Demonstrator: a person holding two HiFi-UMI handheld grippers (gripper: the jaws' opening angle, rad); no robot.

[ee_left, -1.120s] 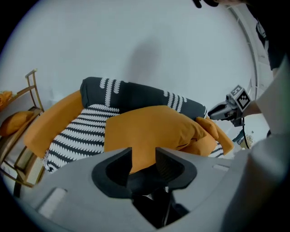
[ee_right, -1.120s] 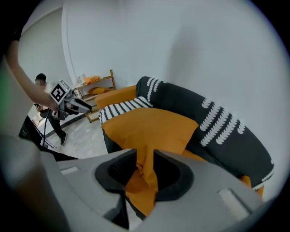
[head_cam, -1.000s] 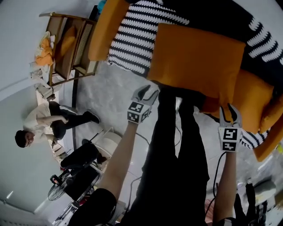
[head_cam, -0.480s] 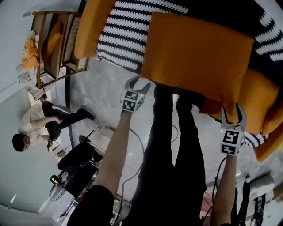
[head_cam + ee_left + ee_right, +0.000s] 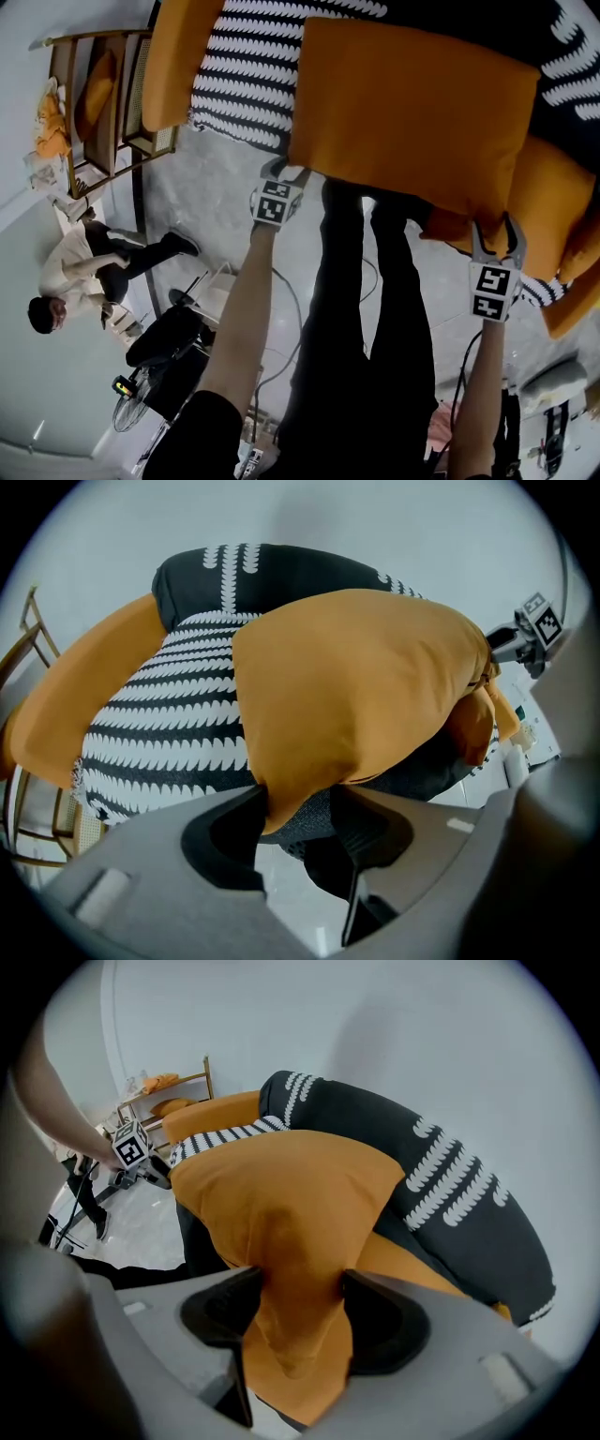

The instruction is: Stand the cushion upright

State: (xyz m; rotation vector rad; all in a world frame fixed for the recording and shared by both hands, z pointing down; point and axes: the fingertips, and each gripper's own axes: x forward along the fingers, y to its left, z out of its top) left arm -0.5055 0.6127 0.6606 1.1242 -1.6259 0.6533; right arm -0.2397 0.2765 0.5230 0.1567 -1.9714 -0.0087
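Grey marbled floor [image 5: 211, 202] runs before a black-and-white patterned sofa [image 5: 248, 89] with an orange armrest [image 5: 178, 56] at its left. An orange cushion [image 5: 412, 103] lies tilted over the seat, its near edge at the sofa's front, with a second orange cushion [image 5: 553, 211] just to its right. The left gripper [image 5: 281, 172] is at the near left corner. That corner hangs between its fingers [image 5: 230, 832] touching only one, so the grip is released, though they have just been closing a little. The right gripper [image 5: 497, 232] takes the near right corner. Its fingers [image 5: 380, 1321] have just been opening, yet the fabric fills the gap and seems pinched on both sides. At the far left a person [image 5: 80, 272] sits on the floor.
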